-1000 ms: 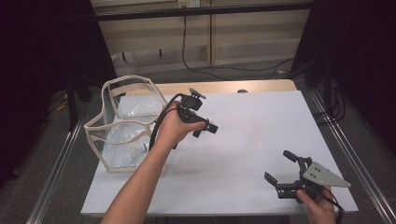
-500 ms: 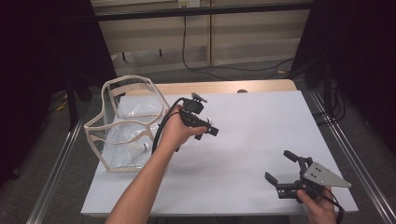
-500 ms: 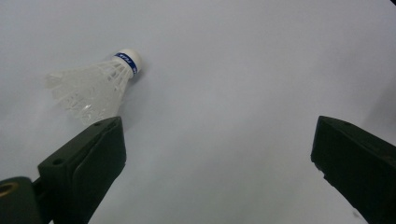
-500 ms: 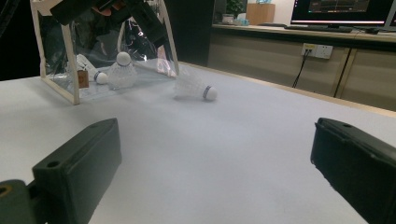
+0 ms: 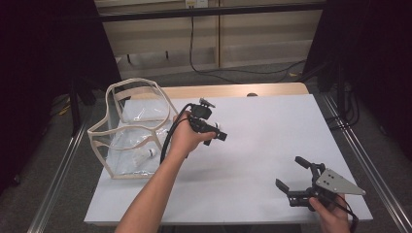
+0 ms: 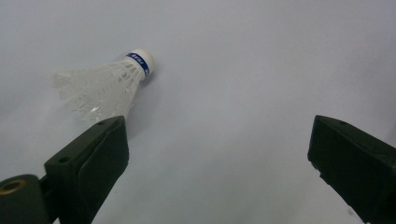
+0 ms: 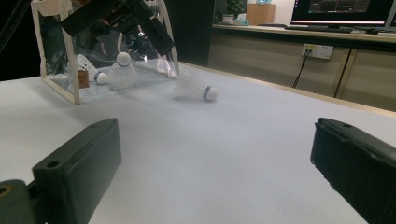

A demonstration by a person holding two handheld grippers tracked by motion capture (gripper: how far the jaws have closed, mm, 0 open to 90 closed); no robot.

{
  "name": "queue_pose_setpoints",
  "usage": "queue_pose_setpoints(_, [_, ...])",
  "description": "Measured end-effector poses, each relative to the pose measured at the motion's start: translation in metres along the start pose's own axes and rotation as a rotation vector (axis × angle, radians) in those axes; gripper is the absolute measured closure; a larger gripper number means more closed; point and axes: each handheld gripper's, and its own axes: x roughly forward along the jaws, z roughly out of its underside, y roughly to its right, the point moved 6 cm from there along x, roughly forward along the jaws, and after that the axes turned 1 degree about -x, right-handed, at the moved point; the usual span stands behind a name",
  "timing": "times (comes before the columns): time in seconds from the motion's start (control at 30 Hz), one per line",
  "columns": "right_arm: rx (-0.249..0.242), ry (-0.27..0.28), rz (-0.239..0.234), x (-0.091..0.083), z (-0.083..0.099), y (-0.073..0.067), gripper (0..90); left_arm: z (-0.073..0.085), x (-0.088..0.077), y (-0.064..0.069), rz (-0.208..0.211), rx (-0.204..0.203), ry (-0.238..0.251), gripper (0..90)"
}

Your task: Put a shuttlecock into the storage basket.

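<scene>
Left gripper (image 5: pixel 214 132) hovering above a shuttlecock (image 6: pixel 105 84) lying on the white table (image 5: pixel 272 131), jaws spread wide, nothing between them. Right gripper (image 5: pixel 299 177) low at the near right, jaws likewise spread. Clear bag (image 5: pixel 128 128) at far left.

Your bare, sleeveless left forearm (image 5: pixel 150 194) is entering from the bottom of the frame, a black cable (image 5: pixel 167 138) looping beside its matte black handheld gripper (image 5: pixel 219 137). At lower right, your other black gripper (image 5: pixel 290 178) is wearing a grey three-cornered plate (image 5: pixel 337 182) dotted with screws.
</scene>
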Motion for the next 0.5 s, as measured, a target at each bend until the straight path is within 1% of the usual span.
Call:
queue_pose_setpoints(0.13, [0.001, -0.001, 0.000, 0.000, 0.000, 0.000, 1.4, 0.000, 0.005, -0.006, -0.006, -0.016, 0.002, 5.6])
queue_pose_setpoints(0.3, [0.002, 0.001, 0.001, 0.000, 0.000, 0.000, 1.4, 0.001, 0.012, -0.013, -0.035, -0.034, 0.007, 6.3])
queue_pose_setpoints(0.37, [0.002, 0.001, 0.001, 0.000, 0.000, 0.000, 1.4, 0.001, 0.014, -0.015, -0.044, -0.031, 0.005, 6.6])
queue_pose_setpoints(0.4, [0.005, 0.001, 0.001, 0.000, 0.000, 0.000, 1.4, 0.001, 0.015, -0.016, -0.050, -0.038, 0.008, 6.6])
queue_pose_setpoints(0.43, [0.005, 0.002, 0.002, 0.000, 0.000, 0.000, 1.4, 0.001, 0.015, -0.017, -0.052, -0.037, 0.010, 6.6])
queue_pose_setpoints(0.5, [0.000, 0.001, 0.000, 0.000, 0.000, 0.000, 1.4, 0.001, 0.017, -0.019, -0.056, -0.049, 0.012, 7.0])
